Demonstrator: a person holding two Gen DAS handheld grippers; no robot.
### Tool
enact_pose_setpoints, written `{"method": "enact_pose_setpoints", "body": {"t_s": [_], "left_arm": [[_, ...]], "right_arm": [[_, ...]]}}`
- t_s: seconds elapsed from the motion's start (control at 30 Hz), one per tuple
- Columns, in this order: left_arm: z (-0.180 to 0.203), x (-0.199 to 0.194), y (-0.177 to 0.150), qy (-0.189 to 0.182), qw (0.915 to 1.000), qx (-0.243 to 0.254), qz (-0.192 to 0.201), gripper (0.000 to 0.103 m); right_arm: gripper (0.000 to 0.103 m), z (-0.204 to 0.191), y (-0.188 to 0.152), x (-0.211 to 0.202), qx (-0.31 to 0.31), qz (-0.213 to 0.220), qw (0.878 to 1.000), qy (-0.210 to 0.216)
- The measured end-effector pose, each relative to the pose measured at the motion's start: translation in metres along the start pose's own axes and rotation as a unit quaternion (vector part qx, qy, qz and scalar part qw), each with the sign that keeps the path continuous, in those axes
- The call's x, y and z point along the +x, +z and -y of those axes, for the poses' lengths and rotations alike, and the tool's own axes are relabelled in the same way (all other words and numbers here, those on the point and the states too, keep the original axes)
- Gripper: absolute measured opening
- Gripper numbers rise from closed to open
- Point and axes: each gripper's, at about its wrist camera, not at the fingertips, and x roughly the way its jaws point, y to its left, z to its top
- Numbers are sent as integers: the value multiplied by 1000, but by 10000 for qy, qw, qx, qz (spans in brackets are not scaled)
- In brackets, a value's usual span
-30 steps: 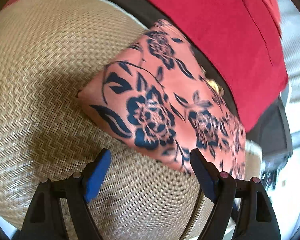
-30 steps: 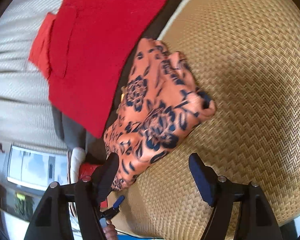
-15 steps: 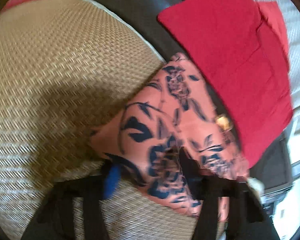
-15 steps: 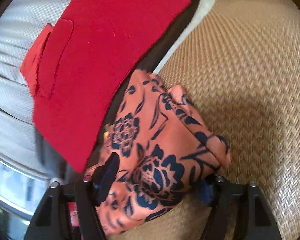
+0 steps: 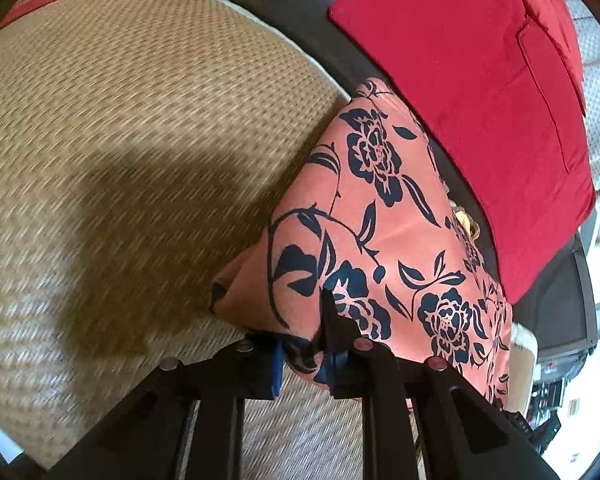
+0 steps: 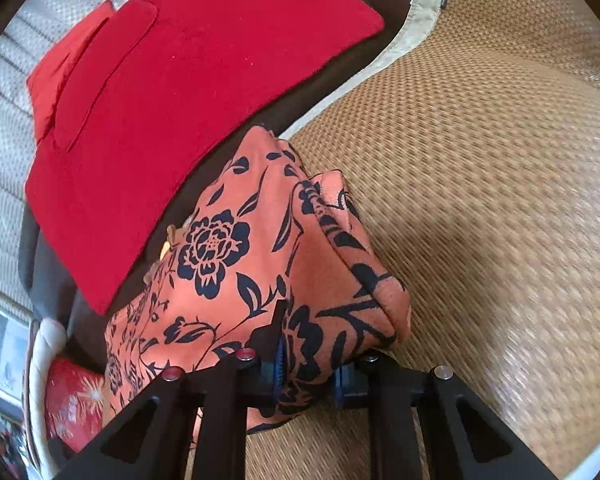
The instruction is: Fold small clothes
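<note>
left wrist view: our left gripper (image 5: 304, 360) at bottom centre, jaws closing, pinching near edge of floral cloth (image 5: 380, 248) lying right of centre on woven mat (image 5: 140, 128). right wrist view: our right gripper (image 6: 306, 376) likewise closing on cloth's bunched end, lower centre. red garment (image 6: 172, 80) lies flat, upper left. we judge step: grasping for fold. next move needs both edges lifted together, carried over evenly.
</note>
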Motion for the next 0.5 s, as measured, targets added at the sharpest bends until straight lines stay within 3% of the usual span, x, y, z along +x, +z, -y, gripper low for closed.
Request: {"method": "enact_pose_setpoints", "body": {"t_s": [0.27,0.33,0.43,0.5], "left_arm": [[-30,-50,-48,180,9983,551,39,17],[-40,-61,-55,114,9987,490,71,21],[-59,-79,-59,-190,9998,91,50,24],[-69,-96,-64,-332,9993,-19,189,32]], "right_arm": [[18,17,-37,-32,-83,-70,9999,130],[20,20,-44,-36,-77,-243,9994,230],[28,18,-42,-40,-77,-633,9976,276],[44,12,-40,-44,-142,-866,9958,260]]}}
